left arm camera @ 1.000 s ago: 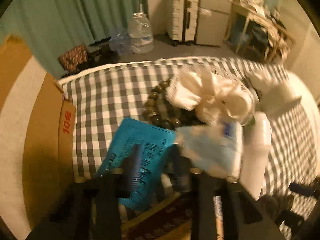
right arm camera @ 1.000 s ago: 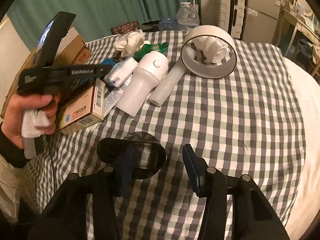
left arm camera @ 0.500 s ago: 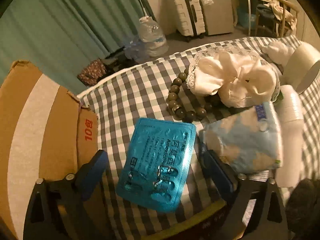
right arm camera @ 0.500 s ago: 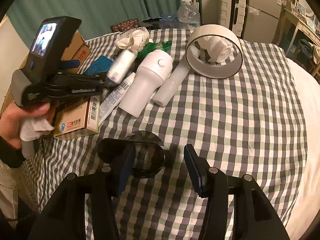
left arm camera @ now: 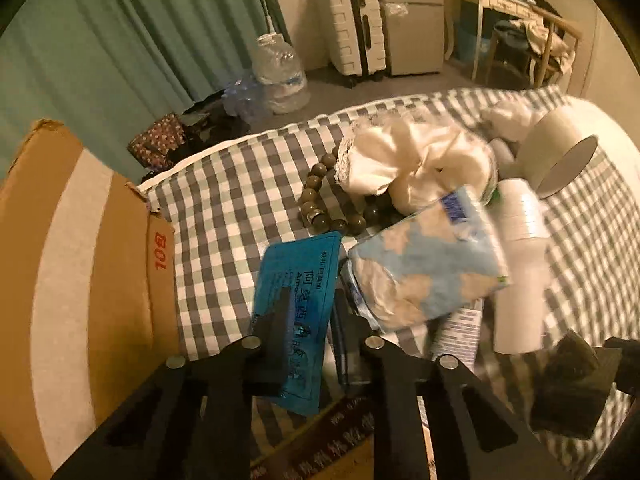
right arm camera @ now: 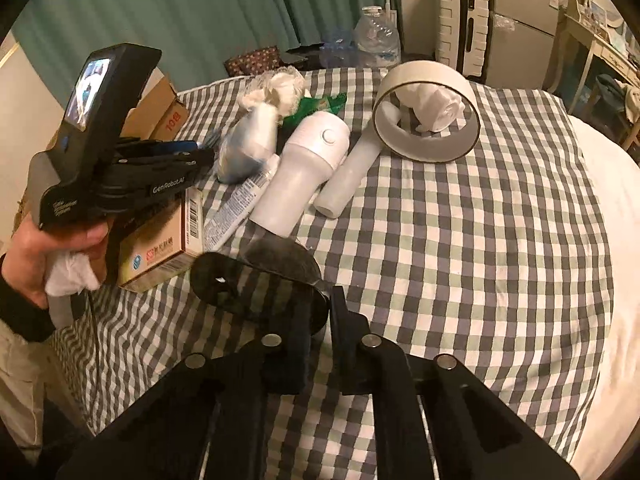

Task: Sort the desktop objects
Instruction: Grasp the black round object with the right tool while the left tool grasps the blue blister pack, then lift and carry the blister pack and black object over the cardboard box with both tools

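Left gripper (left arm camera: 310, 320), branded "GenRobot.AI", has just closed onto the blue blister pack (left arm camera: 296, 300) beside the carton (left arm camera: 160, 256) marked "10B"; right gripper (right arm camera: 320, 344) pinches the black-rimmed lens (right arm camera: 256, 292) on the checked cloth (right arm camera: 460, 240)

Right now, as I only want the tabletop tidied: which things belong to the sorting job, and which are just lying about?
For sorting: sunglasses, tissue pack, blister pack, bead bracelet, medicine box, white fan.
Lying about: water jug, suitcase, small fridge.
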The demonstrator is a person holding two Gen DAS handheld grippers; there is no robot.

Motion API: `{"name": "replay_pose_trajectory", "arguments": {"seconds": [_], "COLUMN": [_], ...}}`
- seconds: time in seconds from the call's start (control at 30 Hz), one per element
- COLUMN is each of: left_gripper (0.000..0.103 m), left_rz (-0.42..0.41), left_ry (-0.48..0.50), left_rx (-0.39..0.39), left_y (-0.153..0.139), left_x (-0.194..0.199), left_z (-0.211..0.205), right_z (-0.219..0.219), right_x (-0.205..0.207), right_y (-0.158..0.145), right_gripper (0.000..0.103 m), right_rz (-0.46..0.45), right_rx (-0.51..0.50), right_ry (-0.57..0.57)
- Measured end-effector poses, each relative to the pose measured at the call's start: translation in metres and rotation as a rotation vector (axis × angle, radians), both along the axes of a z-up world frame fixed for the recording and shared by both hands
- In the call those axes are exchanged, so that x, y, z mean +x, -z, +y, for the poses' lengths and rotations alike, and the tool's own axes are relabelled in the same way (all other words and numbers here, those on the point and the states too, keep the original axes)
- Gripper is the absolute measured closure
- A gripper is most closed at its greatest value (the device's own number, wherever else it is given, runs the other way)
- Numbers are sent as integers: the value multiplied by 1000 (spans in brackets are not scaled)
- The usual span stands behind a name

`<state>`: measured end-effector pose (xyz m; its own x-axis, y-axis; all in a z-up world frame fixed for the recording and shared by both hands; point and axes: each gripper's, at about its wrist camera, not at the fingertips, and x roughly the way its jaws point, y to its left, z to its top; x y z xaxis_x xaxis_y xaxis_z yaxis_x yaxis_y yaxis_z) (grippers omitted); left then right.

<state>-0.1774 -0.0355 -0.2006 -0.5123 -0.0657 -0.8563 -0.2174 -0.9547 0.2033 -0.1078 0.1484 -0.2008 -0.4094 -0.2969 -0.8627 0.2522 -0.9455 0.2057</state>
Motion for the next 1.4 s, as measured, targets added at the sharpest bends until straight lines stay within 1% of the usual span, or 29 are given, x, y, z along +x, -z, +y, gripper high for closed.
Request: {"name": "replay_pose_trajectory", "arguments": {"seconds": [0.1,0.2,0.33,0.4,0.57,0.63,0.73,0.83,0.97,1.1,1.2,1.4], "left_gripper": [93,96,96,96,96,96,96,96,96,96,96,96], "left_rz": [13,24,64,84,137,167,205,250,306,367,390,419], "left_ry": [-20,-38,-25,-20,-4,3,12,20,32,54,74,91], "left_rx": [27,84,108,131,164,191,220,260,294,314,321,329], "left_y": [-9,-21,-42,-55,-77,-90,-110,-129,-153,-178,-187,-202], "left_x": [6,11,19,26,38,51,68,80,96,114,123,140], "left_z": [-9,-22,-25,-26,-20,-20,-13,-15,-14,-11,-7,-12], "right_z": [0,-4,-9,-7,-5,-3,-1,8,15,21,22,20], "right_x": [1,3,6,7,12,18,23,31,49,64,74,86], "right_y": [-4,-8,-20,-28,-50,-57,-69,-82,-109,-136,-154,-170], "right_gripper": [97,97,97,97,97,97,97,97,97,97,97,97], "right_rz": [10,24,54,69,118,140,182,217,316,398,454,499], "right_rx": [-25,-26,-34,-35,-30,-25,-18,-16,22,36,49,39], "right_ry": [16,17,33,40,67,78,107,140,181,222,241,269]}}
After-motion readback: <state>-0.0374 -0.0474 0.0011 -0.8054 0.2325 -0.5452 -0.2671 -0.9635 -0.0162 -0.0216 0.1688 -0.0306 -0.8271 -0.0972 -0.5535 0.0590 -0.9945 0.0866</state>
